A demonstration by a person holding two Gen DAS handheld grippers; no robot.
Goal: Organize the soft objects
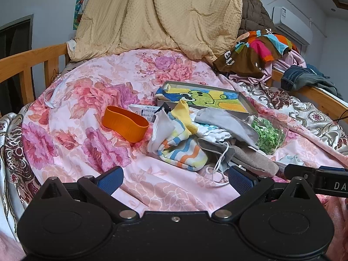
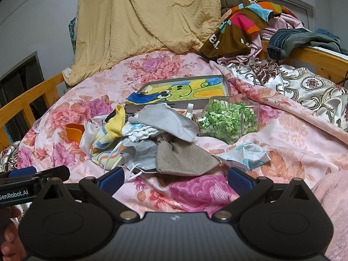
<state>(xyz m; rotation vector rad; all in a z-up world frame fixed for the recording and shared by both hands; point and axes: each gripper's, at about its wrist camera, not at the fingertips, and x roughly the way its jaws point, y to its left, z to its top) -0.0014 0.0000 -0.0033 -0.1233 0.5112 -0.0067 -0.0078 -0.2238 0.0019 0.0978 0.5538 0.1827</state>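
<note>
A lived-in home bedroom. A wooden bed frame carries a pink floral bedspread, a tan quilt is heaped at its far end, loose clothes and jeans drape the rail, and an air conditioner hangs on the wall.

Bare quilt ahead — then the sock-and-mask heap blocks passage.
</note>
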